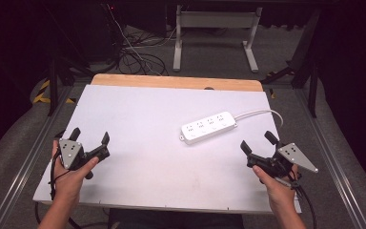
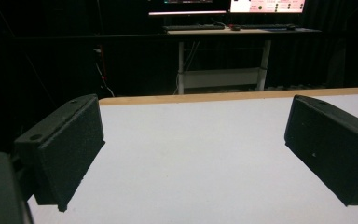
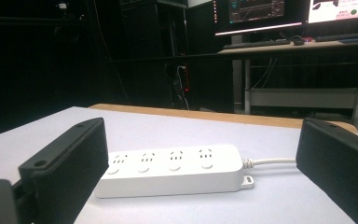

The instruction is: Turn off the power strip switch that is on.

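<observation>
A: While both hands sit at the near edge, where's the strip?
B: White plastic four-outlet power strip [image 1: 208, 127] lies flat on the white rectangular tabletop [image 1: 143, 143], right of centre, angled, its white cord [image 1: 259, 113] running off toward the far right edge.
A: Left side?
B: Black two-jaw left gripper [image 1: 89, 137] at near left, held in the left hand [image 1: 71, 174], fingers [image 2: 63, 149] spread wide, nothing between, bare tabletop ahead in the left gripper view.
A: Right?
B: Black two-jaw right gripper [image 1: 258, 142] at near right, in the right hand [image 1: 276, 188], fingers [image 3: 67, 163] wide apart too, holding nothing. Strip is near it but clear of it; the right gripper view puts the strip between the fingers, farther off.
A: Background?
B: Light wooden strip [image 1: 176, 82] along the far tabletop edge, white-legged desk [image 1: 217, 28] beyond it, dark cables [image 1: 138, 55] on the floor, lit monitors [image 3: 284, 11] far off.
</observation>
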